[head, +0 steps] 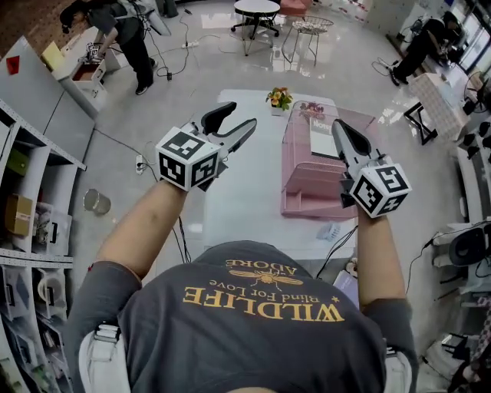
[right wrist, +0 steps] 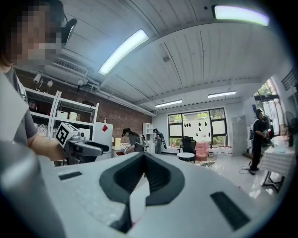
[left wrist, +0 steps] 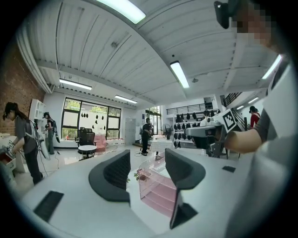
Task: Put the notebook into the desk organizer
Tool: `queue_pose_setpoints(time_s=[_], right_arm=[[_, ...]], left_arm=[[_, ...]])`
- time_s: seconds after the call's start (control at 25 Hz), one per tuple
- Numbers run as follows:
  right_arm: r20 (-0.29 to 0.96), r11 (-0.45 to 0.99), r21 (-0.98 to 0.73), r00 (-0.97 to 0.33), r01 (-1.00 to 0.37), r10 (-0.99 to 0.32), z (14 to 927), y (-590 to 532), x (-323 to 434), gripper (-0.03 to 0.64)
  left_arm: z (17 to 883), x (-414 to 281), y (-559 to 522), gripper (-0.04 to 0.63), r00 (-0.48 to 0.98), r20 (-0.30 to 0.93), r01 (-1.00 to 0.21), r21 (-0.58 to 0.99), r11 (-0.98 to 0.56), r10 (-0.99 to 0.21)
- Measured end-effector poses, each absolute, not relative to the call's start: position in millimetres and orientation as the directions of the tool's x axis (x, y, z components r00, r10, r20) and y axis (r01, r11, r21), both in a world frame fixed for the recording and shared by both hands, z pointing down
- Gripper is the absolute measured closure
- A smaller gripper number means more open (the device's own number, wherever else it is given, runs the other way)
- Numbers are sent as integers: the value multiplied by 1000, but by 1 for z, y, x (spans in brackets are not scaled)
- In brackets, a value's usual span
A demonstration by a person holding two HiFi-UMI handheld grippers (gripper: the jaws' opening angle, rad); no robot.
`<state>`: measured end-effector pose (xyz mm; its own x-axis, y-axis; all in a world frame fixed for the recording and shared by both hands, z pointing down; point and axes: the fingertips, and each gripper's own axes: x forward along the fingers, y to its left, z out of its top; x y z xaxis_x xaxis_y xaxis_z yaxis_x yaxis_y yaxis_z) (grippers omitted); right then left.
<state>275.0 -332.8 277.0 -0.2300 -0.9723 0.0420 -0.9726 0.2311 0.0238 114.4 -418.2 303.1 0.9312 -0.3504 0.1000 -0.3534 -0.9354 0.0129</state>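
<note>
A pink see-through desk organizer [head: 307,184] stands on the right half of the white table [head: 245,199]. A white notebook [head: 324,143] stands inside it near the far end. Both grippers are held up in the air above the table, pointing away from me. My left gripper [head: 239,117] is over the table's left half, open with nothing between its jaws. The left gripper view looks past that gripper [left wrist: 146,160] down onto the organizer [left wrist: 158,190]. My right gripper [head: 339,126] hovers over the organizer's far end. Its tips [right wrist: 144,155] meet and hold nothing.
A small flower pot [head: 278,98] sits at the table's far edge, left of the organizer. Grey shelving [head: 31,207] lines the left side. A person [head: 123,31] works at a bench far back, near a round table [head: 257,9]. Cables run across the floor.
</note>
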Motion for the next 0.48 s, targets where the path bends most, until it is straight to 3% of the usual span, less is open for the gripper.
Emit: queue_pose_setpoints(time_s=[0.48], right_arm=[[61, 335, -24, -336, -942, -940, 318, -342, 187, 617]], left_arm=[[329, 5, -397, 543, 918, 7, -395, 59, -917, -396]])
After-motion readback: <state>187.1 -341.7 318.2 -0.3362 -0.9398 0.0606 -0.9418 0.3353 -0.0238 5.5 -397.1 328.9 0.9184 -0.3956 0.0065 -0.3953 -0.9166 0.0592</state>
